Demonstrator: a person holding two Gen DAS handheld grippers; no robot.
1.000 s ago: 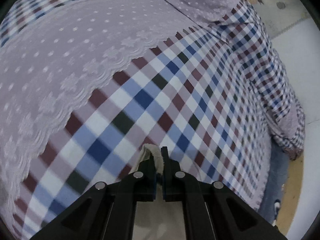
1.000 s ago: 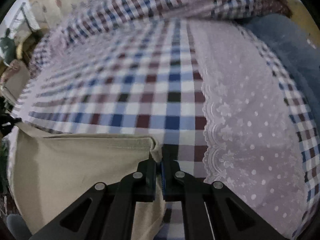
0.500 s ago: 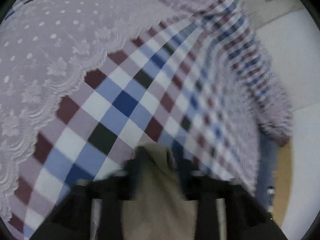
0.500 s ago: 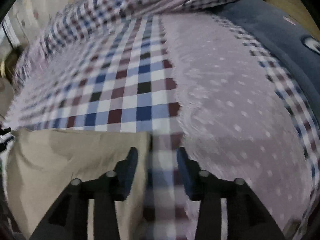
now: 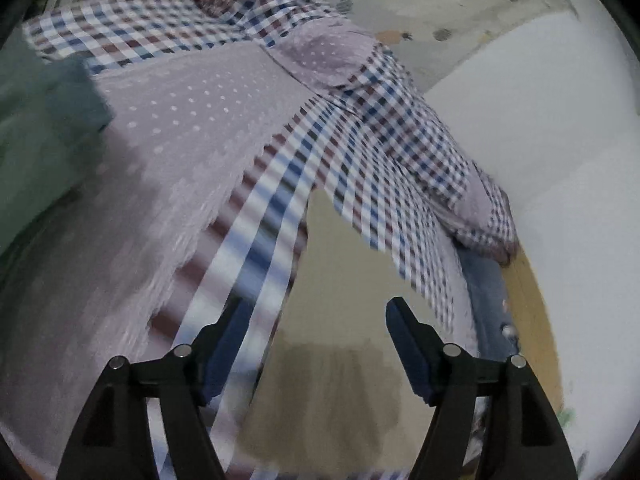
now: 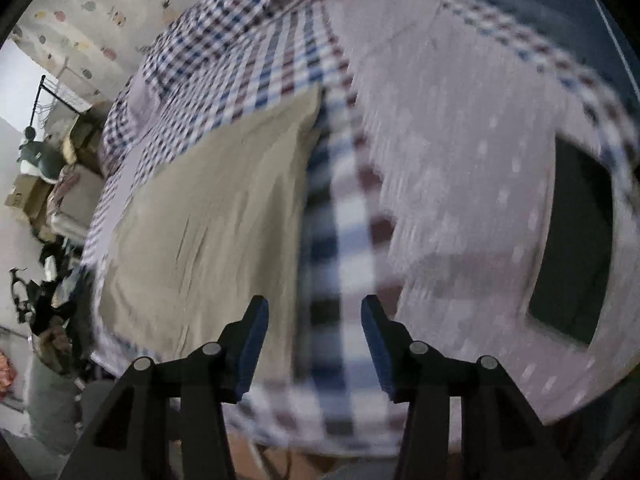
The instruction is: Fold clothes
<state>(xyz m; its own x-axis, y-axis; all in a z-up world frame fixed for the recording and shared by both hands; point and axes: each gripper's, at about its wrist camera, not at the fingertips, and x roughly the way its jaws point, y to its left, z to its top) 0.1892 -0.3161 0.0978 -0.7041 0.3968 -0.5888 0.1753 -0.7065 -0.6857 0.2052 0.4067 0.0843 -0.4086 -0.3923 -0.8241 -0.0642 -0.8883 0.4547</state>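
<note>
Left wrist view shows the left tongs (image 5: 316, 344) spread wide with nothing between the two dark fingers (image 5: 412, 356). Below them lies a tan cloth (image 5: 340, 292), flat on the bed (image 5: 168, 128). The bed has a cover with blue, red and white checks and a pale purple part with white dots and a lacy edge. A green thing (image 5: 44, 120) sits at the far left, but it is too blurry to tell what it is. A white wall (image 5: 540, 128) stands to the right of the bed.

Right wrist view shows the right tongs (image 6: 314, 340) wide too, holding nothing. The tan cloth (image 6: 216, 216) lies to the left of these tongs, spread out with a few small creases. Its right edge runs along a checked strip of the bed cover (image 6: 340, 220). To the right is the dotted purple part, and a dark square thing (image 6: 572, 240) rests on it near the edge. Boxes (image 6: 24, 196) and other stuff sit on the floor far to the left. Much of this picture is blurry
</note>
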